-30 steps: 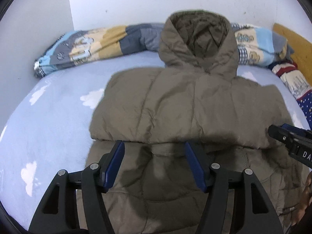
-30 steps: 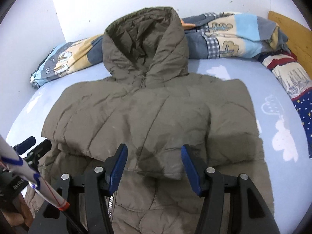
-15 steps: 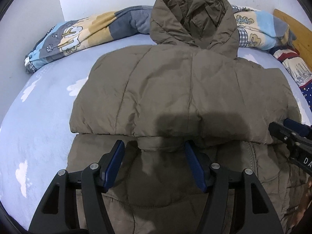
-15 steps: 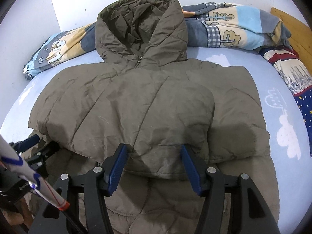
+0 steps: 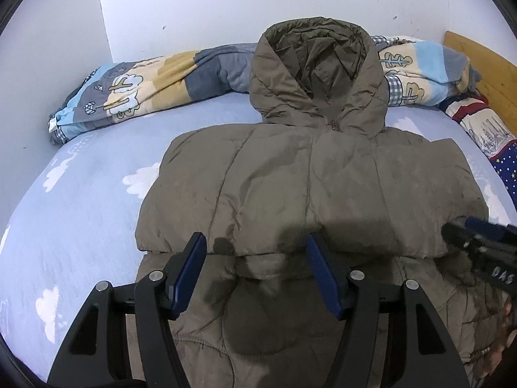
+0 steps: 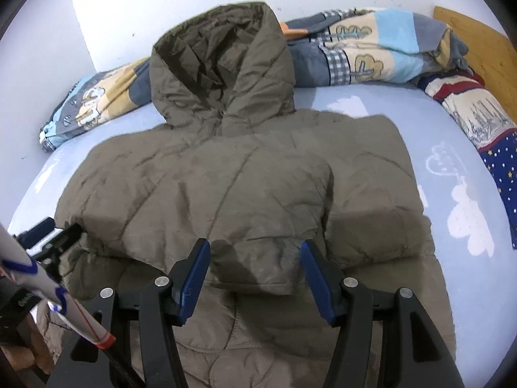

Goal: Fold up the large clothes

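Observation:
An olive-brown hooded puffer jacket (image 5: pixel 307 187) lies flat on the bed, front up, both sleeves folded across the chest, hood (image 5: pixel 318 71) propped against the rolled blanket at the far side. It also fills the right wrist view (image 6: pixel 226 200). My left gripper (image 5: pixel 257 271) is open and empty, hovering over the lower edge of the folded sleeves. My right gripper (image 6: pixel 253 274) is open and empty, over the same folded edge further right. The right gripper's tip shows in the left wrist view (image 5: pixel 478 242); the left gripper's tip shows in the right wrist view (image 6: pixel 48 236).
The jacket rests on a light blue cloud-print bedsheet (image 5: pixel 80 200). A rolled patchwork blanket (image 5: pixel 155 80) lies along the white wall. A navy star-print and striped cloth (image 6: pixel 478 123) lies at the right, by a wooden headboard (image 6: pixel 478 42).
Both grippers have drawn back and lifted slightly from the jacket, so it sits farther away in both views. Both stay open. The jacket has not moved.

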`<state>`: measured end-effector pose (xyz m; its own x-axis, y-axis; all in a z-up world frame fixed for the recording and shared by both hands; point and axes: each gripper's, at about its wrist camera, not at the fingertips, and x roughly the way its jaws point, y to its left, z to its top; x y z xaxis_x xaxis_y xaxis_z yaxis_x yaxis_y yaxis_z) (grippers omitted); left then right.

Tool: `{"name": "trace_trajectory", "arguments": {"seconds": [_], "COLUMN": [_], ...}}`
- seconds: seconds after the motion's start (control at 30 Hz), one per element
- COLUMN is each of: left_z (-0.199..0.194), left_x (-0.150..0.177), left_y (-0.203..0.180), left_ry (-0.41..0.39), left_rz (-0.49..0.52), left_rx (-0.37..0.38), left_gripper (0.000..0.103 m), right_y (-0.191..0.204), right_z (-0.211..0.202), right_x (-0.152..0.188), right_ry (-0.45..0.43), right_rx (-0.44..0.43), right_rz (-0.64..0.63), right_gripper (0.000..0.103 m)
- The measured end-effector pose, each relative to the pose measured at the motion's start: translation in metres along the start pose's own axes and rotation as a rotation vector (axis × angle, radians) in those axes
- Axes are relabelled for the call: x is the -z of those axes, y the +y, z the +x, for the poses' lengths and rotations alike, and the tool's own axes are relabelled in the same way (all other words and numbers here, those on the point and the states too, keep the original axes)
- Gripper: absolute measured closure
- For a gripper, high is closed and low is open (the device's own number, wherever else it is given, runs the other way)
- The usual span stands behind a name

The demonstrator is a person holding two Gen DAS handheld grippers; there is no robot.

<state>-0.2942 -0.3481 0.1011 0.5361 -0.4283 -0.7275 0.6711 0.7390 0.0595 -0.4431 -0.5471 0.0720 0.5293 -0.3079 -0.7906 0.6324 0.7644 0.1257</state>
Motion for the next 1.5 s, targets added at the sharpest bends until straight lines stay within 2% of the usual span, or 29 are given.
{"name": "trace_trajectory", "arguments": {"seconds": [0.37, 0.83, 1.17, 1.3, 1.5], "left_z": [-0.004, -0.015, -0.027, -0.036, -0.053], "left_x": [-0.005, -0.011, -0.014, -0.019, -0.020], "left_y": [-0.001, 0.004, 0.008, 0.017, 0.040], "left_ry": [-0.034, -0.072, -0.098, -0.105, -0.120], "left_rz": [0.002, -0.011, -0.024, -0.054, -0.105], "left_rx": [-0.011, -0.005, 0.006, 0.025, 0.021], "left_gripper": [0.040, 0.040, 0.040, 0.040, 0.040], "right_y": [-0.010, 0.000, 0.007, 0.009, 0.013], "right_z": [0.013, -0.024, 0.001, -0.014, -0.072], "right_x": [0.006, -0.002, 0.010, 0.008, 0.010], "right_ry": [0.045, -0.047, 0.039, 0.025, -0.049], "right_rx": [-0.025, -0.036, 0.026, -0.010, -0.078], "right_rz": [0.044, 0.026, -0.026, -0.021, 0.003], "right_gripper": [0.037, 0.037, 0.037, 0.037, 0.037]}}
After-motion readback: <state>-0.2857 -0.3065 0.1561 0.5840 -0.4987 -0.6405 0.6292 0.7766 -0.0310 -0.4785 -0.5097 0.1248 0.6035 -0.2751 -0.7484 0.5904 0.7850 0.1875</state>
